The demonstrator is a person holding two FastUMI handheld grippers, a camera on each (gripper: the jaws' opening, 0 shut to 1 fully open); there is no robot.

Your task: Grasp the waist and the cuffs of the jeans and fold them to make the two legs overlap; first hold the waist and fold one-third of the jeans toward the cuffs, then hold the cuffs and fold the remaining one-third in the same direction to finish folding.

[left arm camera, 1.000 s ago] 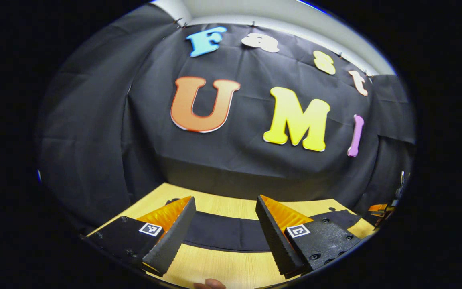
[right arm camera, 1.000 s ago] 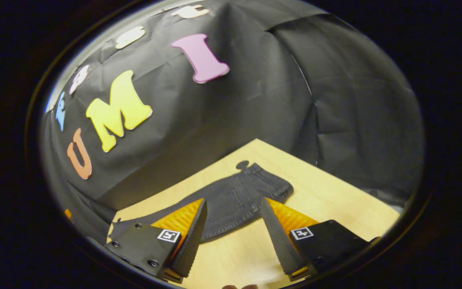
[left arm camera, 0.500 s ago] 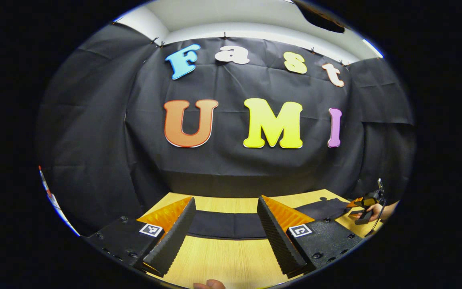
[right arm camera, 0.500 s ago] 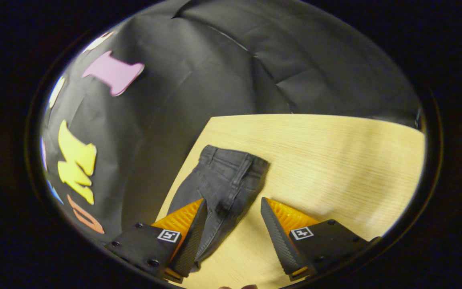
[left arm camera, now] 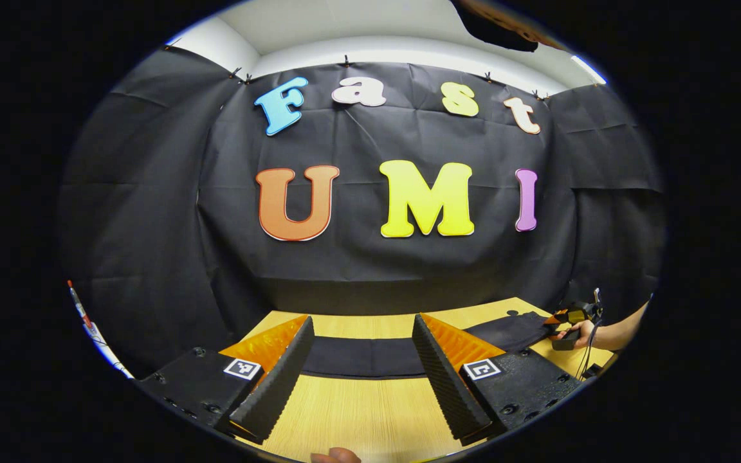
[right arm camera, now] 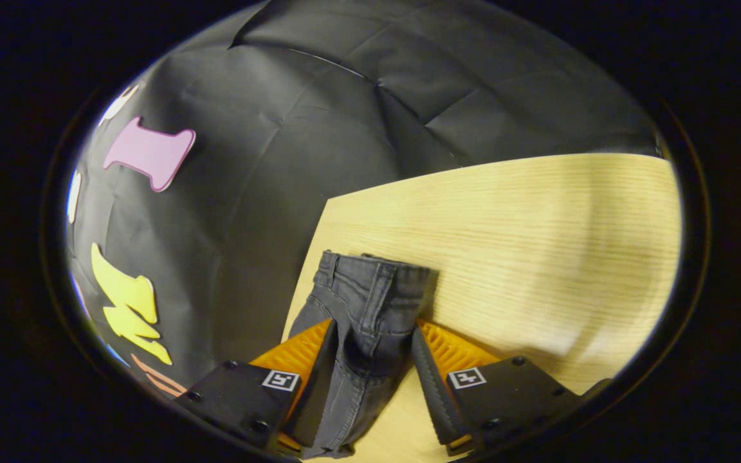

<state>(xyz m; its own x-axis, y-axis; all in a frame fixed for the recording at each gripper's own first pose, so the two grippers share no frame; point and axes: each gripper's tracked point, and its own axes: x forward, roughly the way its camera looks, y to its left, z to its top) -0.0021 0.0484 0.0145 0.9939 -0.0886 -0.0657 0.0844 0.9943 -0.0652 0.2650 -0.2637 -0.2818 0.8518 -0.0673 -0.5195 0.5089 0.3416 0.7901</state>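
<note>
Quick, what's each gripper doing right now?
Left gripper: jaws open, holding nothing, above the table.
Right gripper: jaws closed on the jeans near the waist.

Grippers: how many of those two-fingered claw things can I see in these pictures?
2. The left gripper hangs open over the table, short of the jeans. The right gripper sits at the waist end, its fingers closing around the denim; it also appears far right in the left gripper view.
</note>
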